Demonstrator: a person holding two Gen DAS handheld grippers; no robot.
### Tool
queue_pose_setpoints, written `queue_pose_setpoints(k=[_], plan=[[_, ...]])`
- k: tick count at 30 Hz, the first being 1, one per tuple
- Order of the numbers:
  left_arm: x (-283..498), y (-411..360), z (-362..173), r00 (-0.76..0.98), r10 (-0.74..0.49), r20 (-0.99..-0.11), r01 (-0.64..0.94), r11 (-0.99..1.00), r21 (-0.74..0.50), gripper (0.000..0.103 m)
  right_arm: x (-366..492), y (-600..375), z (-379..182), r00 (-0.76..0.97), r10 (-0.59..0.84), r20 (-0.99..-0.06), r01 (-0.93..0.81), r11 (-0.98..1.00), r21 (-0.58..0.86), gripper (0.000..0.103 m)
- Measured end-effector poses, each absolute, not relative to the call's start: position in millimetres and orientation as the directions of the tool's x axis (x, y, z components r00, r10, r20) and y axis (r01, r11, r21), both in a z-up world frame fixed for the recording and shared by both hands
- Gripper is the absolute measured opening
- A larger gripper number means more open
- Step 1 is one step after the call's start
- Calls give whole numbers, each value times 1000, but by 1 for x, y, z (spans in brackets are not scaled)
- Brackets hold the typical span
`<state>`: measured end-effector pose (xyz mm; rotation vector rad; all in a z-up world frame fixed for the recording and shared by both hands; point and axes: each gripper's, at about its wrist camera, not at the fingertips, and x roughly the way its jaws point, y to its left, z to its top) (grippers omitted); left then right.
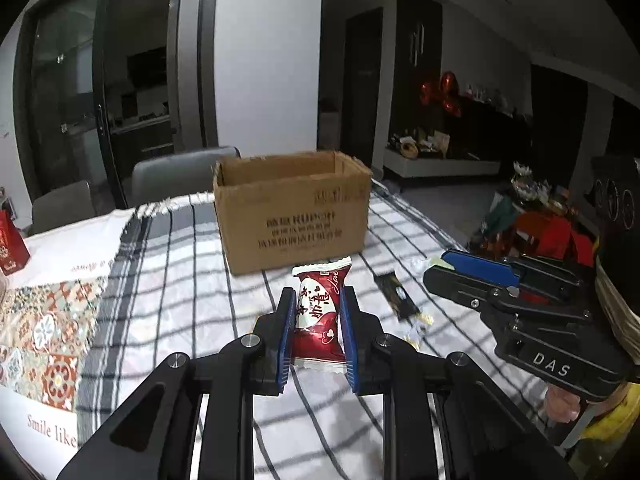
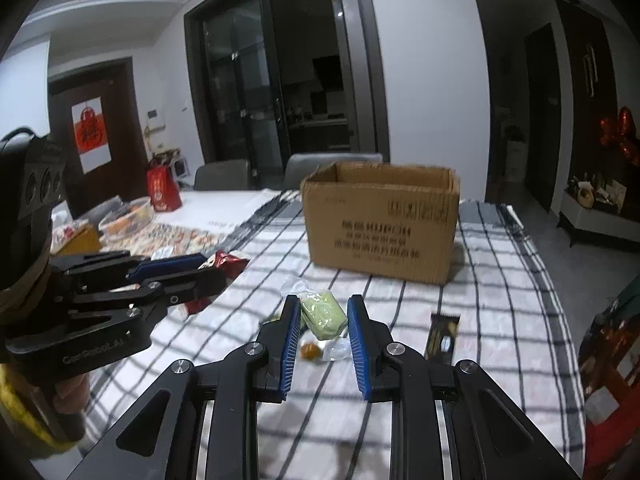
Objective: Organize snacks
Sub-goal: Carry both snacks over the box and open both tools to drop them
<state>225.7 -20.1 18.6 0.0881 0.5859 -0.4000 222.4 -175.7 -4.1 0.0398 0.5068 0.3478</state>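
Observation:
My left gripper (image 1: 319, 296) is shut on a red and white snack packet (image 1: 319, 312), held above the checked cloth. An open cardboard box (image 1: 294, 220) stands just beyond it. My right gripper (image 2: 324, 306) has a pale green wrapped snack (image 2: 323, 313) between its blue pads; the jaws stand close to it, contact unclear. The box (image 2: 380, 224) is ahead and to its right. A dark snack bar (image 2: 442, 336) lies right of that gripper and also shows in the left wrist view (image 1: 396, 296). The right gripper (image 1: 444, 266) appears at the right of the left wrist view.
A small orange sweet (image 2: 310, 350) and a clear wrapper (image 2: 336, 350) lie under the right gripper. A patterned mat (image 1: 44, 320), red bag (image 2: 162, 190) and glass bowl (image 2: 128, 216) sit at the left. Grey chairs (image 1: 180, 172) stand behind the table.

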Motion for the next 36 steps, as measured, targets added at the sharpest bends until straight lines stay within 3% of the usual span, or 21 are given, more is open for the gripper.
queue_pose_setpoints(k=[16,30,36], plan=[[310,-26,76,802,-336,-494,358,932,-53,22,313,-195,57,858,293,-422,-248,956,159,25],[406,-36,81,773,-346,-532,337,934,-118,22,396,-204,62,845,256,-470,-214,967,142,25],[437,-46,73,763,-332,-555,340,936,-93,22,427,-204,53,836,237,-494,-201,971,126,25]])
